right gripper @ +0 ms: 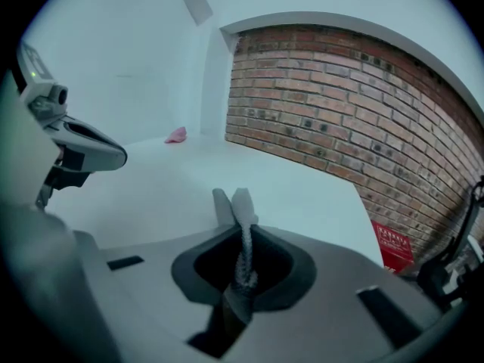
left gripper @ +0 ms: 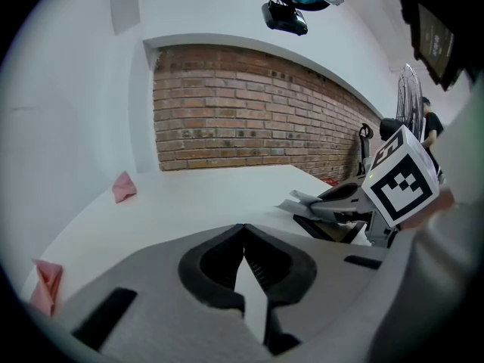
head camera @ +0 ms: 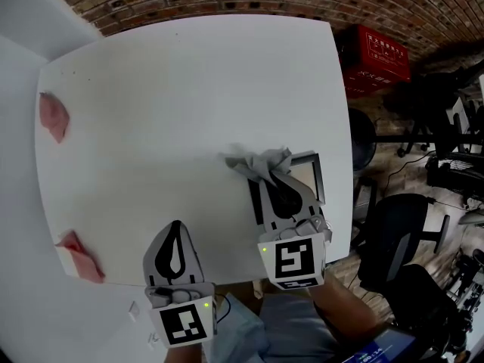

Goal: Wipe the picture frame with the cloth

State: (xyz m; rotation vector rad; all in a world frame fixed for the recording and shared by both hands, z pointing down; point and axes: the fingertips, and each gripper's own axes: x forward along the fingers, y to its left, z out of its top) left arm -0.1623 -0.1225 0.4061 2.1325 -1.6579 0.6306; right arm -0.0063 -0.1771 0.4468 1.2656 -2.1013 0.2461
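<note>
The picture frame point(head camera: 308, 172) lies flat near the right edge of the white surface point(head camera: 189, 89). The grey cloth point(head camera: 261, 163) is crumpled over its far left corner, and there the fingers of my right gripper point(right gripper: 242, 229) pinch a fold of it. My left gripper point(left gripper: 243, 227) hovers near the front edge, fingers pressed together on nothing, and two pink cloths point(head camera: 54, 117) point(head camera: 82, 255) lie at the left side.
</note>
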